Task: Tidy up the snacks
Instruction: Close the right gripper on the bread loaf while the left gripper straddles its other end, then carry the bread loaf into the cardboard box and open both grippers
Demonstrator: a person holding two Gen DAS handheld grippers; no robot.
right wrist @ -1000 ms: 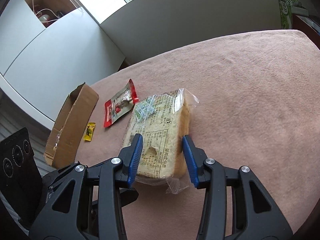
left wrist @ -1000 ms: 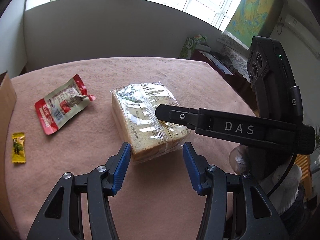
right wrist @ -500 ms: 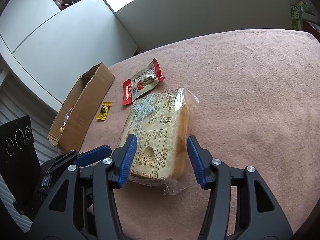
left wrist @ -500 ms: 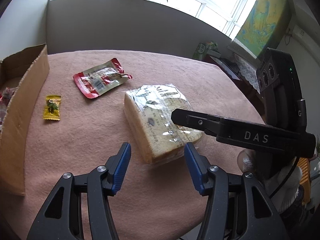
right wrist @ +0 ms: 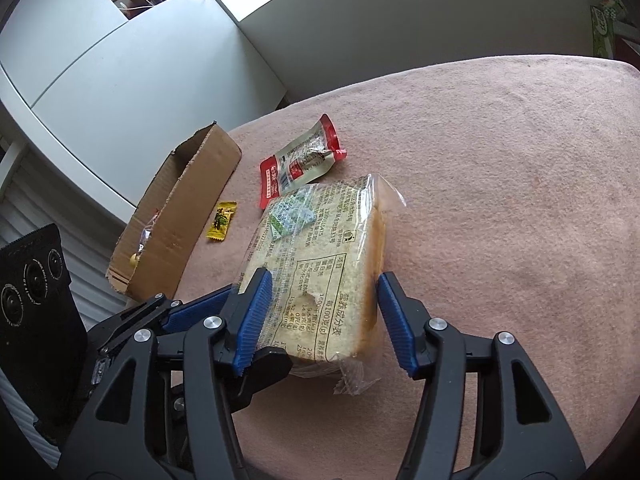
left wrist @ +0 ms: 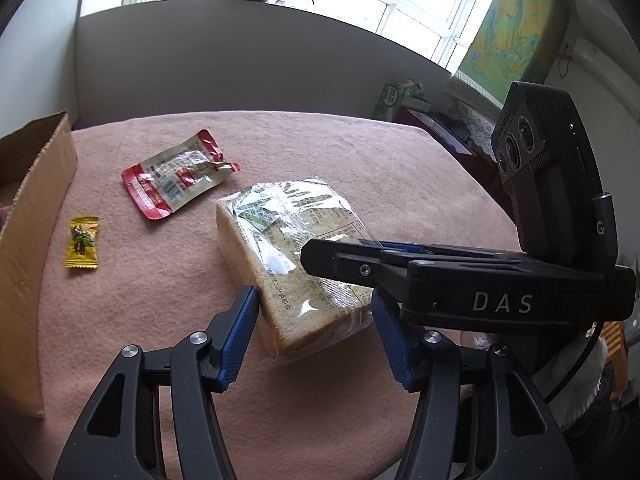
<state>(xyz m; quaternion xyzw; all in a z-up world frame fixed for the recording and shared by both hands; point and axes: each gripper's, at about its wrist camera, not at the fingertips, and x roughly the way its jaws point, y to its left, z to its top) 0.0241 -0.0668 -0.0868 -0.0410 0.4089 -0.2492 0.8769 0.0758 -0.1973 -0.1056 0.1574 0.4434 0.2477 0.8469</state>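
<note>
My left claw [left wrist: 316, 336] stands wide, its blue pads on either side of the near end of the wrapped bread loaf [left wrist: 296, 264]; whether either pad touches the wrapper I cannot tell. My right claw [right wrist: 320, 316] is also spread wide and straddles the same loaf [right wrist: 320, 276] from its other end, with a small gap visible at the right pad; the left pad sits against the plastic or just beside it. In the left wrist view the right claw's black finger reaches across the top of the loaf. The loaf lies flat on the pink-covered worktop [left wrist: 360, 160], its printed label facing up. Just beyond it lies a red-edged snack pouch [left wrist: 176, 178], and near that, apart from both, a small yellow candy packet [left wrist: 83, 242]. An open cardboard box [right wrist: 180, 216] sits at the worktop's left side, a few small items inside it.
</note>
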